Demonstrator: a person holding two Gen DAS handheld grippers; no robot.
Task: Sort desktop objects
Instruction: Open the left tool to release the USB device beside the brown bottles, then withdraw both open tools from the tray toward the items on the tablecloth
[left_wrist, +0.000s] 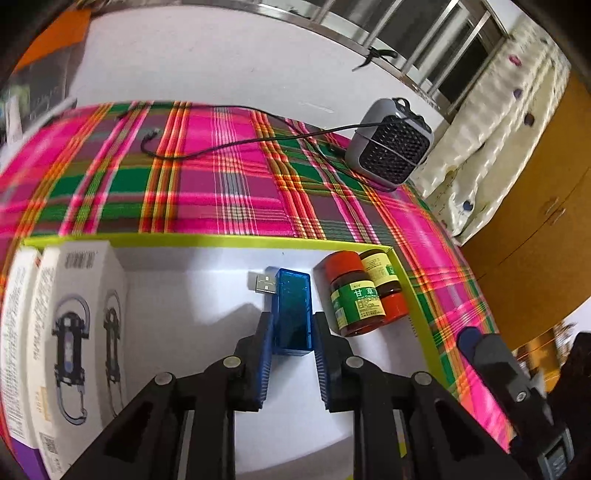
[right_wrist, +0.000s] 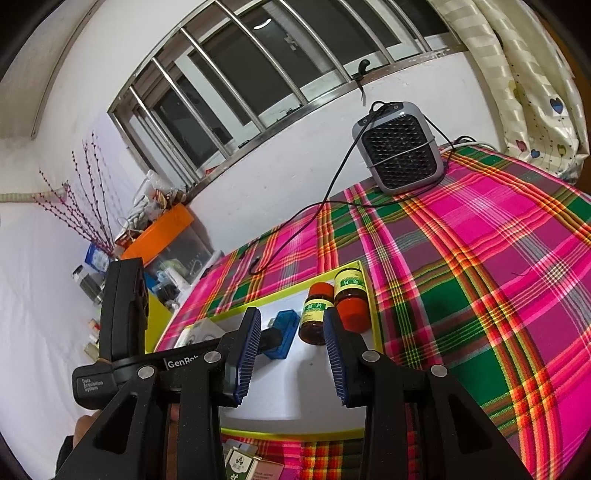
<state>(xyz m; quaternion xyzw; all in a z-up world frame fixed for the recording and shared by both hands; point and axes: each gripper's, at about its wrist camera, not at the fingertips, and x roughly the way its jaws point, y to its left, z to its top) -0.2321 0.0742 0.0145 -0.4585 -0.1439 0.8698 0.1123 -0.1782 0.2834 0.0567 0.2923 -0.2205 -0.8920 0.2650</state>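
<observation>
A blue translucent USB device (left_wrist: 292, 312) with a metal plug lies in a white tray with a yellow-green rim (left_wrist: 207, 240). My left gripper (left_wrist: 293, 332) has its pads on both sides of the device and is shut on it, low over the tray floor. Two brown medicine bottles with red caps (left_wrist: 356, 295) lie side by side at the tray's right end. White product boxes (left_wrist: 70, 332) stand at its left end. My right gripper (right_wrist: 291, 354) is open and empty above the tray's near side; the blue device (right_wrist: 282, 332) and the bottles (right_wrist: 332, 308) show beyond it.
A pink and green plaid cloth (left_wrist: 229, 184) covers the table. A grey desk fan (left_wrist: 391, 147) stands at the far right corner with a black cable (left_wrist: 207, 153) trailing across the cloth. A green and white box (right_wrist: 240, 463) lies near the table's front edge.
</observation>
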